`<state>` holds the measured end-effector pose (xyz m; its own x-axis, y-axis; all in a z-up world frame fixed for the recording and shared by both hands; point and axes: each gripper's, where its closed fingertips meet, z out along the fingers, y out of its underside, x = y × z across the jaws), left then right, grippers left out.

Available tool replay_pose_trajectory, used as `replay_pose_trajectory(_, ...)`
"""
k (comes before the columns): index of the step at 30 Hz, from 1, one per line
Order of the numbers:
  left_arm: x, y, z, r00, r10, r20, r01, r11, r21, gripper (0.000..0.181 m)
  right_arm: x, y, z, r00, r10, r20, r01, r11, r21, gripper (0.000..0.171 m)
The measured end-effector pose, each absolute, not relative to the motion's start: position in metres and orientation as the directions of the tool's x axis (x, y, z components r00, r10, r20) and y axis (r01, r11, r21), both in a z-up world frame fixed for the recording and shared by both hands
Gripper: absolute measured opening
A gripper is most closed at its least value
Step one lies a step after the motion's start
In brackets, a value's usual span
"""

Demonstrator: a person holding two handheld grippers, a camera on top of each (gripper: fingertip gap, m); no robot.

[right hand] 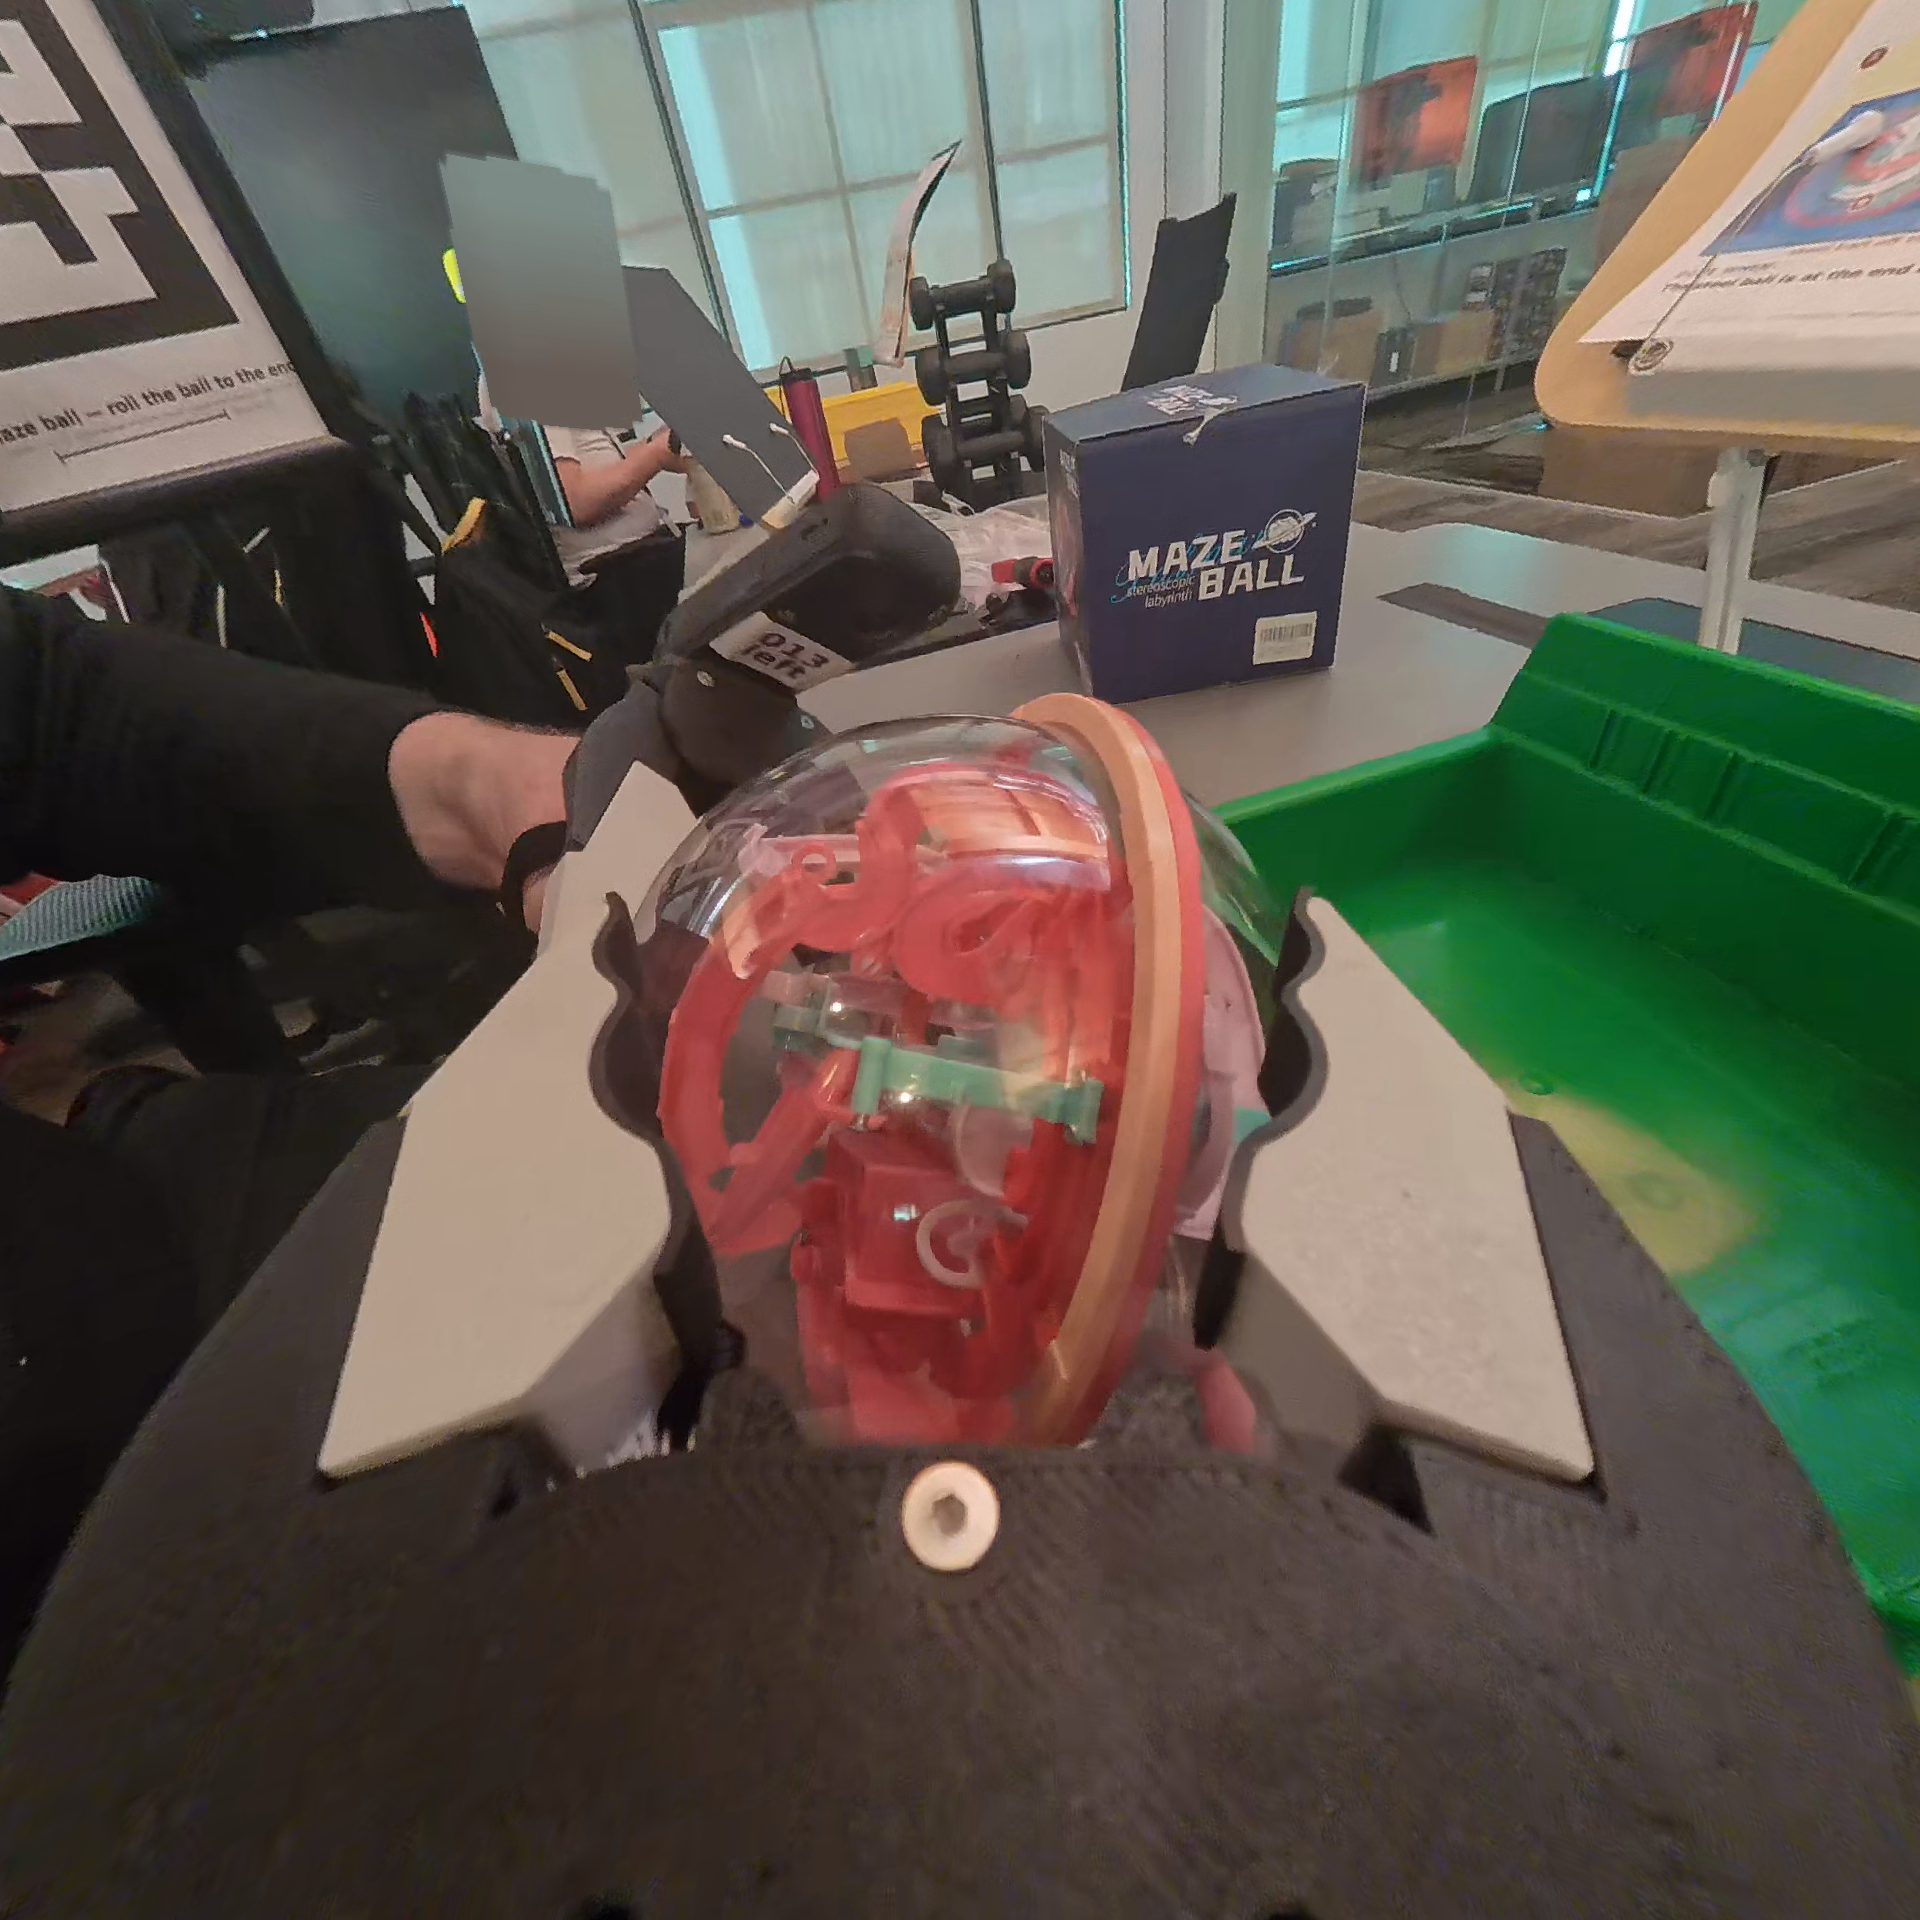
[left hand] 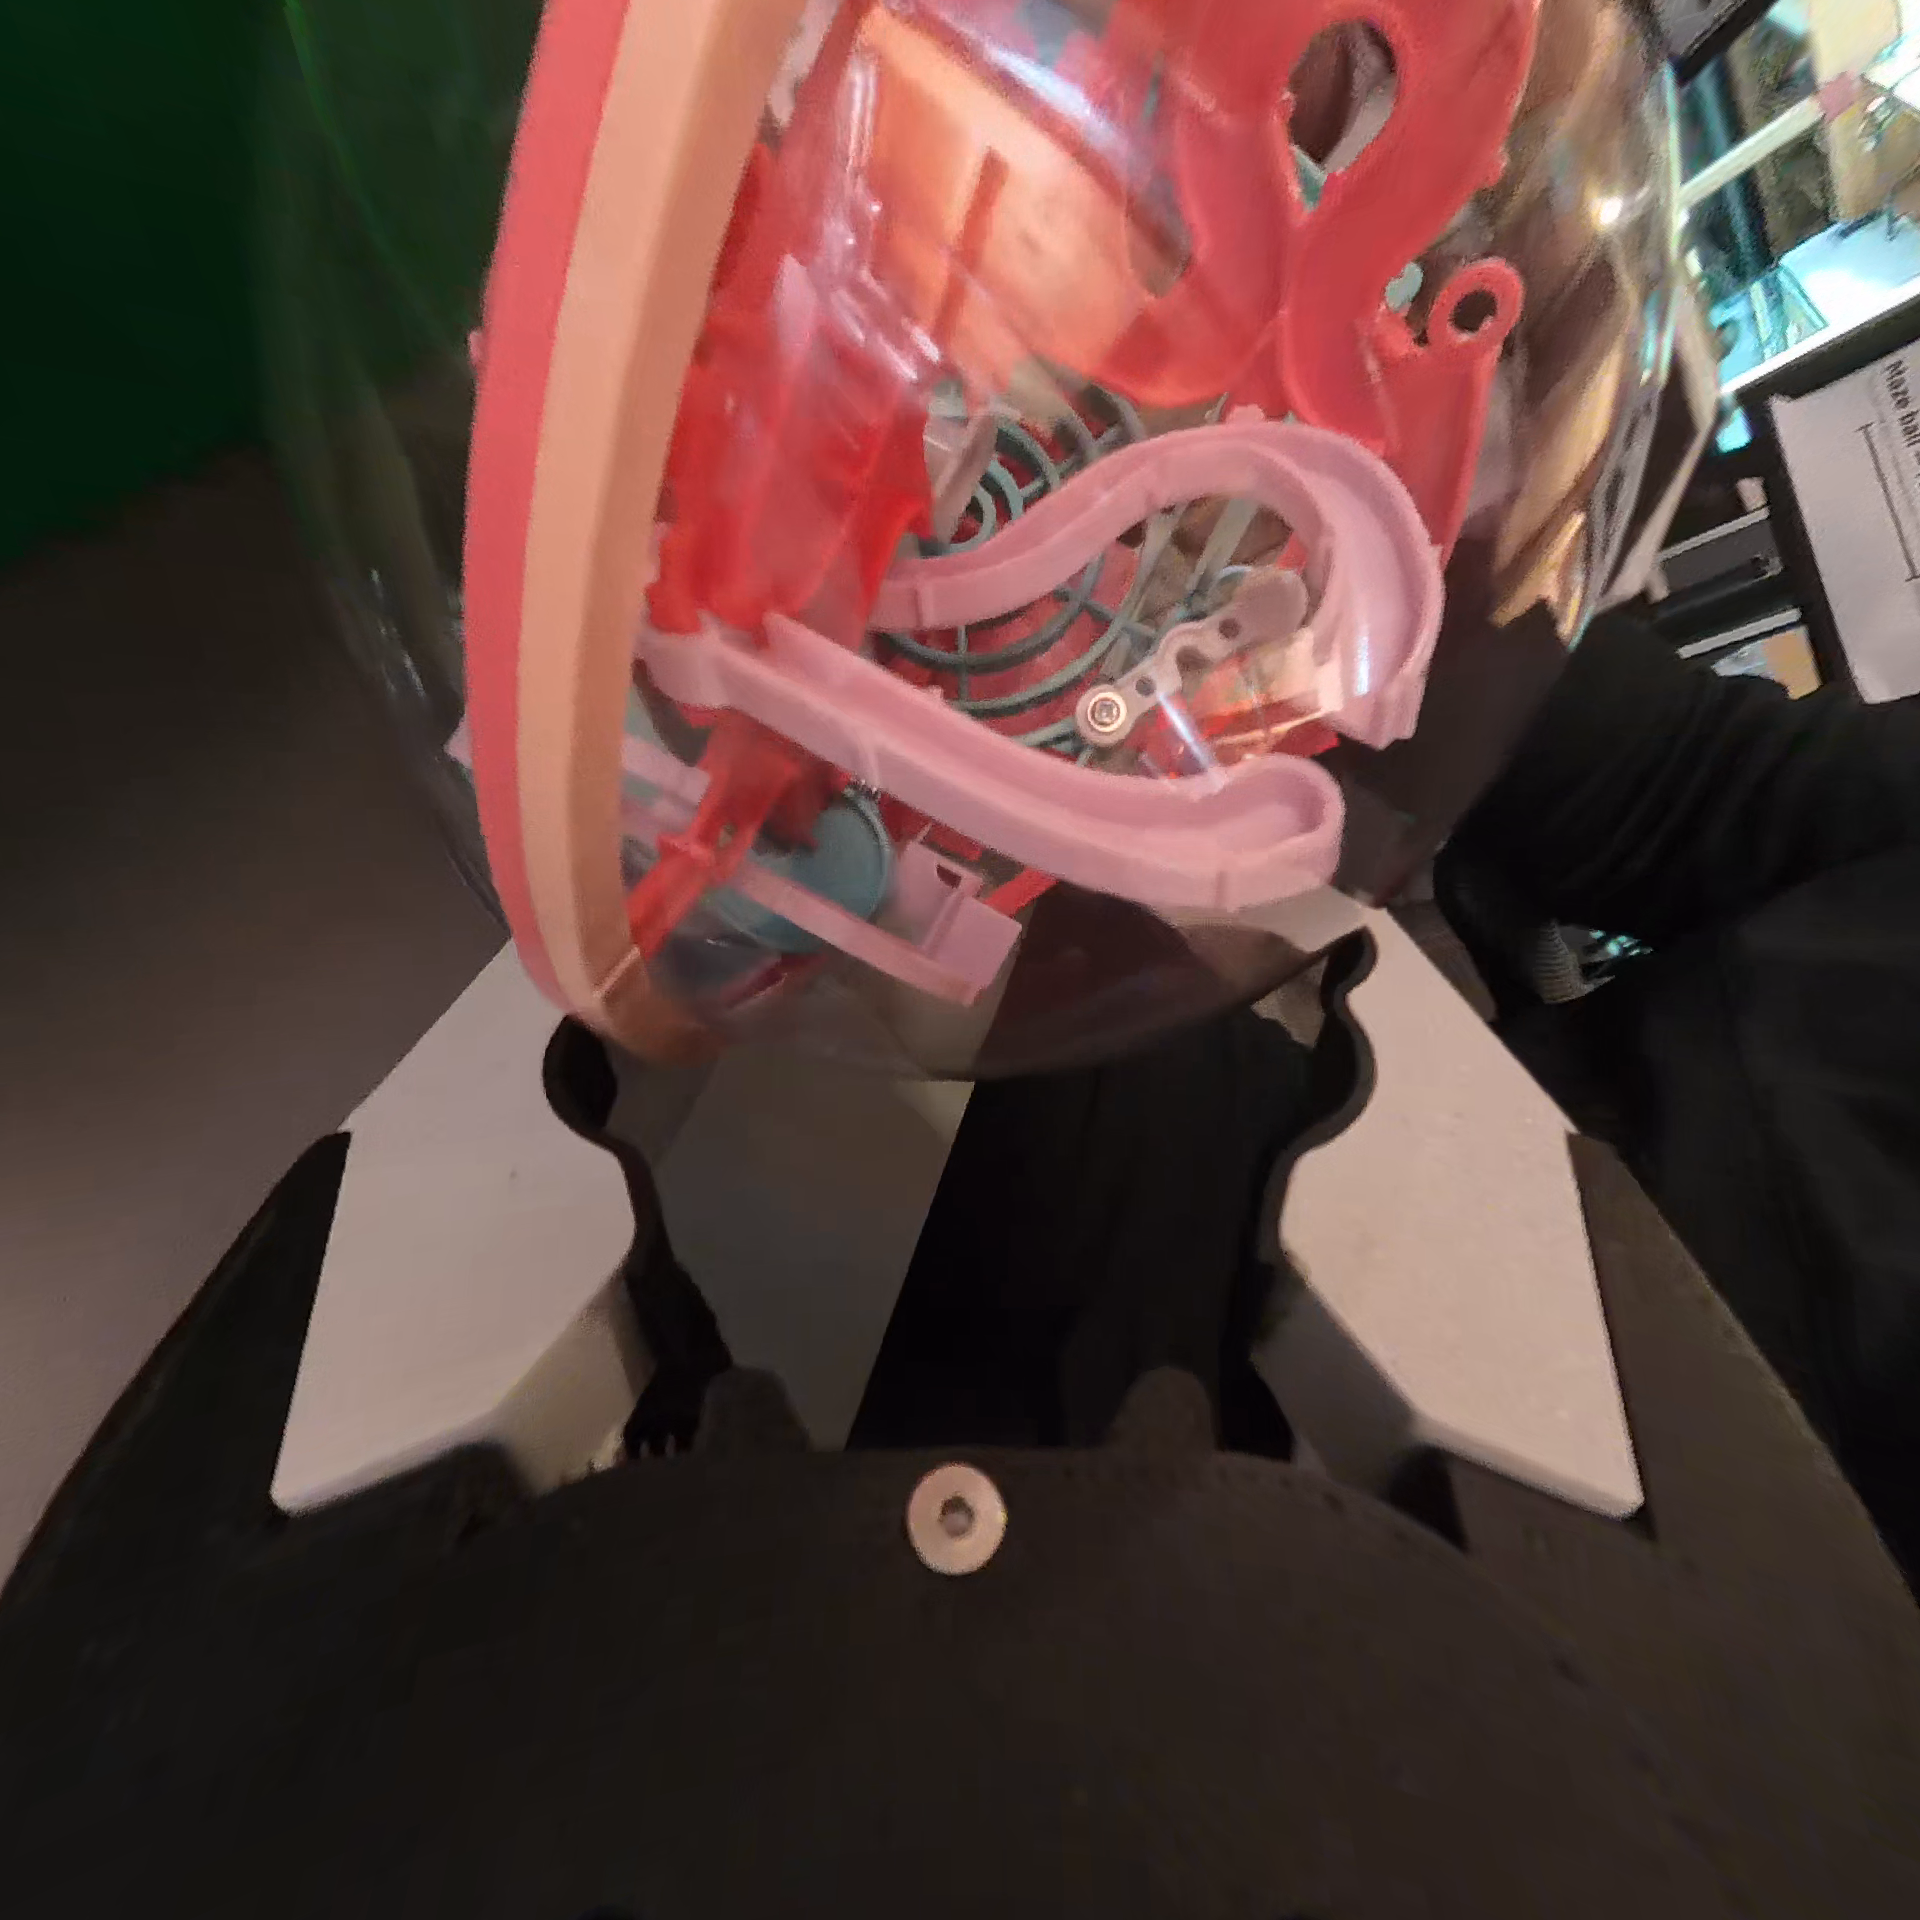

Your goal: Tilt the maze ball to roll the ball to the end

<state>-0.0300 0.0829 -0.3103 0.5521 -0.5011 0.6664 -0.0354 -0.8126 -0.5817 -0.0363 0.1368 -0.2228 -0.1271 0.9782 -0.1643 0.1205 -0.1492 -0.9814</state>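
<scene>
The right gripper [right hand: 951,1023] has its two fingers pressed against opposite sides of the maze ball [right hand: 935,1060], a clear globe with red, pink and teal tracks inside and a tan-and-red ring tilted around it. The left gripper [left hand: 956,1029] sits with its jaws spread wide and the ball's underside at their tips; whether they squeeze it cannot be told. The small rolling ball inside is not clearly made out. Just right of the globe lies a green bin [right hand: 1621,935]. Behind it on the grey table [right hand: 1455,634] stands a dark blue box [right hand: 1195,530]. A hand [right hand: 468,810] in a black sleeve holds the left gripper from the left.
</scene>
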Motion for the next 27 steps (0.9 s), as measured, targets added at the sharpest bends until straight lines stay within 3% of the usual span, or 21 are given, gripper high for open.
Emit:
replay_pose_trajectory(11,-0.064,0.100,-0.277,0.624,-0.633,0.459,-0.103,-0.648,-0.754,0.132,-0.010,0.145,-0.231,-0.129,0.964,-0.234,0.154,-0.214,-0.965,0.120)
replay_pose_trajectory(14,-0.054,0.107,-0.279,0.610,-0.657,0.443,-0.145,-0.643,-0.752,0.131,0.004,0.155,-0.231,-0.071,0.977,-0.200,0.154,-0.188,-0.970,0.114)
replay_pose_trajectory(19,-0.045,0.110,-0.286,0.580,-0.655,0.484,-0.148,-0.669,-0.729,0.135,0.015,0.155,-0.273,-0.052,0.937,-0.344,0.333,-0.309,-0.891,0.134)
replay_pose_trajectory(22,-0.045,0.109,-0.287,0.571,-0.647,0.506,-0.141,-0.684,-0.715,0.134,0.007,0.136,-0.282,-0.141,0.881,-0.451,0.386,-0.370,-0.845,0.125)
replay_pose_trajectory(27,-0.047,0.106,-0.287,0.561,-0.627,0.540,-0.114,-0.705,-0.700,0.134,0.002,0.130,-0.282,-0.139,0.854,-0.502,0.404,-0.414,-0.816,0.125)
